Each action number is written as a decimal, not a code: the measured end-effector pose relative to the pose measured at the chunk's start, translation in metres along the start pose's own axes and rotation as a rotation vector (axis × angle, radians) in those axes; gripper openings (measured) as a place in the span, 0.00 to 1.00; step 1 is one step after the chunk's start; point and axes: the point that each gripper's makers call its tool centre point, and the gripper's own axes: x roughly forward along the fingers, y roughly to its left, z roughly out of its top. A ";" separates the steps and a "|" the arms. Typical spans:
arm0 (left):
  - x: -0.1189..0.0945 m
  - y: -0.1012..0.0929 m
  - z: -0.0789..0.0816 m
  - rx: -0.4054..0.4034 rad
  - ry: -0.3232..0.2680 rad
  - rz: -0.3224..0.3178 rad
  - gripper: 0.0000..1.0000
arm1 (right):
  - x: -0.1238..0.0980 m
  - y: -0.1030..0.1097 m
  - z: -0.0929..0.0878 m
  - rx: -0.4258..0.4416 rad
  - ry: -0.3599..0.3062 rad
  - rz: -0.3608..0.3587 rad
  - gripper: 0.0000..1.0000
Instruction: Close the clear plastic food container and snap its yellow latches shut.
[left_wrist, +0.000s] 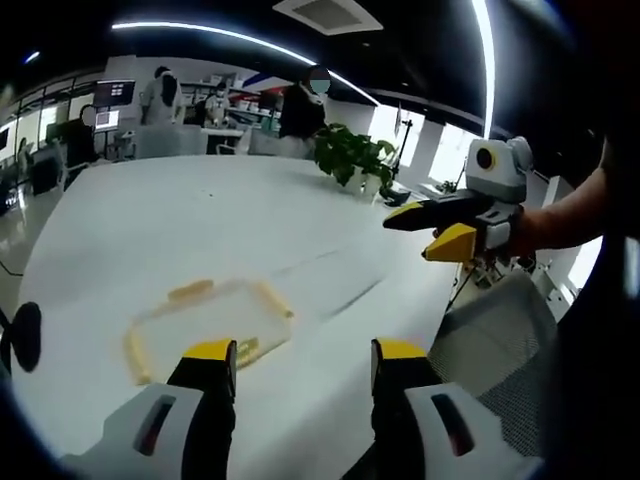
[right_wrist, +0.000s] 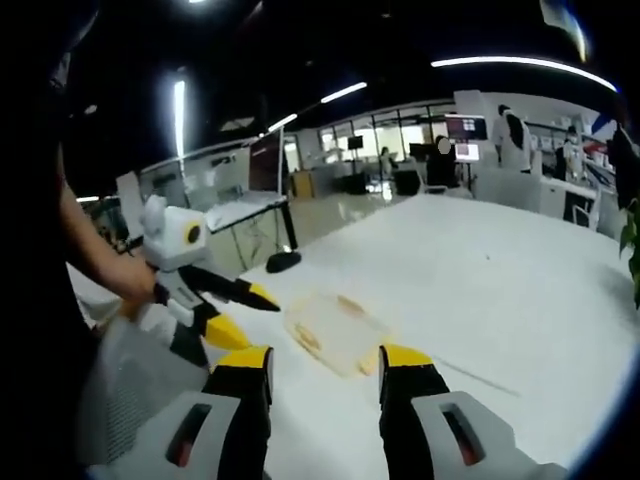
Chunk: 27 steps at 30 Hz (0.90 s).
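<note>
Container (left_wrist: 210, 320) on white table (left_wrist: 150, 230)

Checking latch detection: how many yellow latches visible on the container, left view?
3. One on the far edge, one on the right edge, one on the left edge. A fourth may hide behind the left fingers.

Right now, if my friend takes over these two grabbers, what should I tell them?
Left gripper: open, holding nothing, raised over the white table.
Right gripper: open, holding nothing, also off the table.
The clear container with yellow latches lies flat on the table, just ahead of both grippers.
Done: the lid looks to be resting on it; the pictures are too blurry to tell whether any latch is snapped.
Left: check the lid sits flush, then press each latch shut.
</note>
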 end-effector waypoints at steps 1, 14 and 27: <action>0.000 0.001 0.000 -0.001 -0.001 0.000 0.53 | 0.003 0.000 -0.002 -0.006 0.010 0.001 0.42; 0.000 0.017 0.008 0.008 -0.013 0.010 0.53 | 0.019 0.007 0.000 -0.022 0.032 0.028 0.41; -0.008 0.037 0.001 0.036 0.025 -0.002 0.52 | 0.032 0.006 0.008 -0.067 0.043 0.051 0.42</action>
